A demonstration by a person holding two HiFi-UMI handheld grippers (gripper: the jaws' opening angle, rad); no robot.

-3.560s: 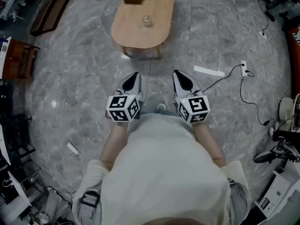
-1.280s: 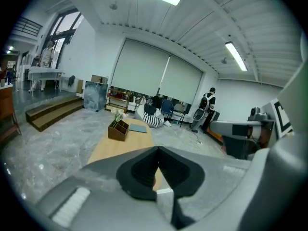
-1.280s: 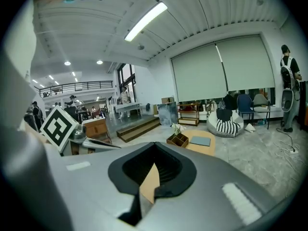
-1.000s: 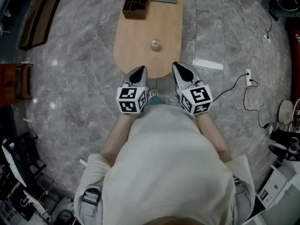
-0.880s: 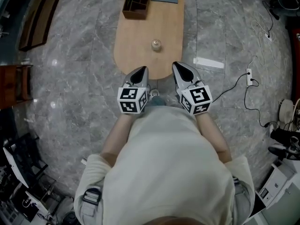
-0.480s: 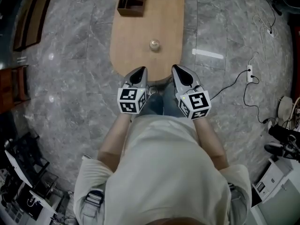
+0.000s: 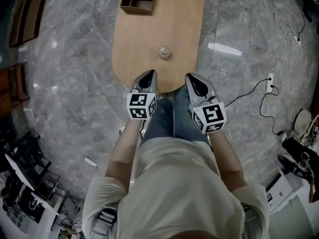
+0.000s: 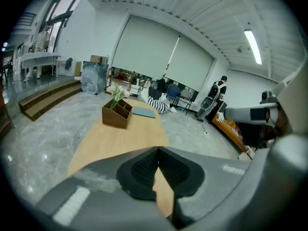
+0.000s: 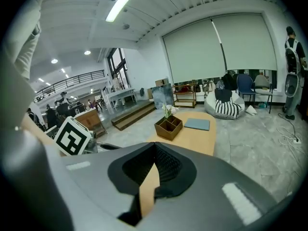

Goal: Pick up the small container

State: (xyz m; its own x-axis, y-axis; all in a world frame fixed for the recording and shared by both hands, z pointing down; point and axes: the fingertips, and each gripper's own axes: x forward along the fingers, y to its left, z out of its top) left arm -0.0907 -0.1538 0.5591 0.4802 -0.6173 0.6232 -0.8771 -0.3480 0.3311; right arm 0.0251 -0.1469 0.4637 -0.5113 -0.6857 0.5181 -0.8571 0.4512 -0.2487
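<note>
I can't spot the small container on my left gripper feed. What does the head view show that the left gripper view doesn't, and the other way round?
Head view only: the small container standing alone mid-table, ahead of the left gripper and right gripper. Left gripper view only: its fingers pressed together with nothing between them, blinds on the far wall, and a person standing at the back. Both: the wooden table and the wooden organizer at its far end.

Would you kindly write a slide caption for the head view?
Left gripper and right gripper, both shut, at the wooden table, small container ahead.
</note>
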